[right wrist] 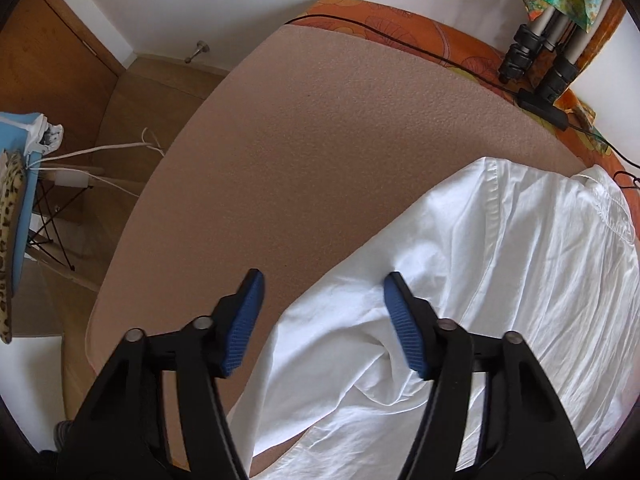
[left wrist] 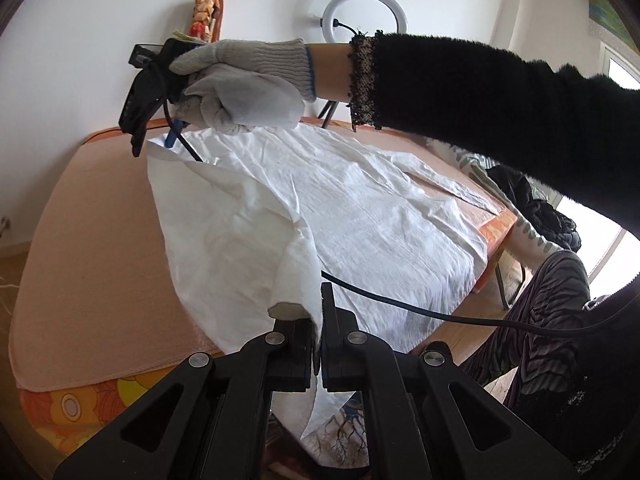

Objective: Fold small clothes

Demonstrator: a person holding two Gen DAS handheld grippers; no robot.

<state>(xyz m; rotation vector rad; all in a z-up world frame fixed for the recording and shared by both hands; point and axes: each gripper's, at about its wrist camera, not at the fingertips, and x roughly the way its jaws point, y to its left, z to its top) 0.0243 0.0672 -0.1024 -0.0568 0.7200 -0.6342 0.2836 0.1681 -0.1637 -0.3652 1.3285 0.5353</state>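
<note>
Shirt (left wrist: pixel 360 216) on mat (left wrist: pixel 92 240); left gripper (left wrist: pixel 319 320) pinches its lifted edge; right gripper (right wrist: pixel 324 312) spread wide above it.

Home room: wooden floor (right wrist: pixel 120 128), ironing board (right wrist: pixel 18 200), ring light (left wrist: pixel 365 12), padded table (right wrist: pixel 320 140).

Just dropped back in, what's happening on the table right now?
A person is folding a white cotton shirt spread over a peach felt mat on the table. The left gripper is shut on a lifted edge of the shirt near the front of the table. The right gripper, held in a gloved hand, is open over the shirt's far edge, gripping nothing yet.
</note>
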